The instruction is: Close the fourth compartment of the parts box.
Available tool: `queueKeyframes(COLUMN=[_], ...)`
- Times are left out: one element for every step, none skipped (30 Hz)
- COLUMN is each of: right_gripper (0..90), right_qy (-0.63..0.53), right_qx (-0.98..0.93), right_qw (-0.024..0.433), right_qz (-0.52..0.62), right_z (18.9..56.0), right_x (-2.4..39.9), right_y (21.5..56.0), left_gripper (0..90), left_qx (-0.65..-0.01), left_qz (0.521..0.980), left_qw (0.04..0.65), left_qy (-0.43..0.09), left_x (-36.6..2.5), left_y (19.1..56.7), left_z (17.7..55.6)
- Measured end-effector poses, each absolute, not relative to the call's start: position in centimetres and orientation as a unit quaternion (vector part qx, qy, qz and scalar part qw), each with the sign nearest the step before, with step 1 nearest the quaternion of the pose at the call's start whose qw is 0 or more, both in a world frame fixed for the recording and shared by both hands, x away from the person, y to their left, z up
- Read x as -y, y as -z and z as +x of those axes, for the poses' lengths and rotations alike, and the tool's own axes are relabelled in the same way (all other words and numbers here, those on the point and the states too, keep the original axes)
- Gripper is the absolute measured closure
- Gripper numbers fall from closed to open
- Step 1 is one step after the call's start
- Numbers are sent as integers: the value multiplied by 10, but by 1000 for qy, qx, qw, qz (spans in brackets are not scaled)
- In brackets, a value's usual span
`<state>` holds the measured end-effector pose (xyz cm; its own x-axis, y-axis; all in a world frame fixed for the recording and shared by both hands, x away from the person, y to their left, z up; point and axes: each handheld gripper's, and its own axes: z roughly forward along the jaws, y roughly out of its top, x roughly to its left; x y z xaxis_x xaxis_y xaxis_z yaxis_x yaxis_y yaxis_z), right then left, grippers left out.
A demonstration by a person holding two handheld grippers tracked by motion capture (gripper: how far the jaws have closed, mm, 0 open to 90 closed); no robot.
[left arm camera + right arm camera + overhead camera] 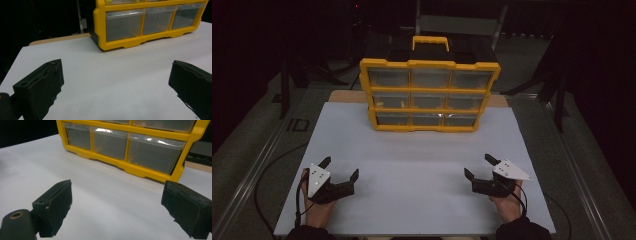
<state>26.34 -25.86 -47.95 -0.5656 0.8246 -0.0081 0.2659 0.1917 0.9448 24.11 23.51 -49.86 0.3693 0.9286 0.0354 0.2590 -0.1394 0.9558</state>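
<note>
Work looks unstarted: the yellow drawer cabinet (429, 95) stands at twelve o'clock on the white tabletop (412, 165), drawers shut, while left hand-held gripper (340, 169) and right hand-held gripper (478, 166) rest wide open, empty, well apart from it.

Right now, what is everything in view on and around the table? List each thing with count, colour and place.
drawer cabinet: 1, yellow frame with black back, far centre of the board, upright, facing the person
drawers: 9, clear plastic, three rows of three in the cabinet, all shut
carry handle: 1, yellow, on top of the cabinet
board: 1, white, covering the table top
table edge: 1, tan wood, showing behind the board
left tongs: 1, black with grey plate, near left of the board, jaws wide apart, holding nothing
right tongs: 1, black with grey plate, near right, jaws wide apart, holding nothing
hands: 2, at the near edge, gripping the tongs
</note>
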Motion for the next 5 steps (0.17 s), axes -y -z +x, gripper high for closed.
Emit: queueKeyframes(right_gripper=[96, 96, 96, 96, 96], right_qy=[-517, -521, -521, -522, -525], right_qx=[-719, -717, -717, -716, -713], right_qw=[271, 269, 271, 272, 272], right_qz=[378, 376, 376, 375, 376], right_z=[262, 261, 259, 258, 257], right_x=[259, 259, 260, 260, 260], right_y=[480, 481, 482, 482, 483], left_gripper=[6, 6, 6, 6, 6], left_qx=[-442, -442, -441, -440, -439], left_qz=[671, 671, 672, 673, 673], left_qw=[484, 484, 484, 483, 483], left_qy=[-346, -347, -347, -347, -348], left_x=[-235, -235, -235, -234, -234], left_y=[499, 499, 498, 498, 498], left_z=[241, 241, 241, 241, 241])
